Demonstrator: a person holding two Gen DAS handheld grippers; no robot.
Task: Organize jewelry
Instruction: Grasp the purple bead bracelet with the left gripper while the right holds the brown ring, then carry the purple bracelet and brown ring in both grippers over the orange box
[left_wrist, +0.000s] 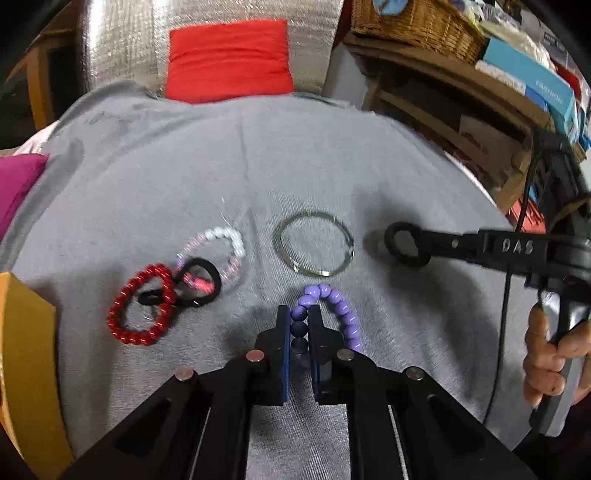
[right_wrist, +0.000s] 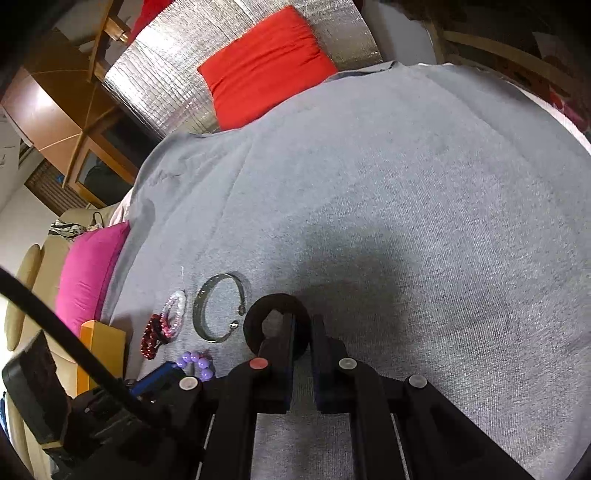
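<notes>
Purple bead bracelet (left_wrist: 334, 314) on grey cloth (left_wrist: 258, 166), just below silver bangle (left_wrist: 314, 243); left gripper (left_wrist: 299, 314) clamped on its beads. Black ring (right_wrist: 277, 325) right of bangle, right gripper (right_wrist: 303, 325) pinching its rim. Red bead bracelet (left_wrist: 142, 304), black hair tie (left_wrist: 192, 286), white-pink bracelet (left_wrist: 221, 251) tangled left of bangle.

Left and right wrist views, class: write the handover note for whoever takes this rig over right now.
Left gripper: shut on the purple bead bracelet, at the grey cloth.
Right gripper: shut on the black ring, low over the cloth.
Lying loose: silver bangle; to its left, a tangle of red bead bracelet, black hair tie and white-pink bracelet.
Orange box at the left edge.
Done: nothing visibly sorted. Left: all pieces.
</notes>
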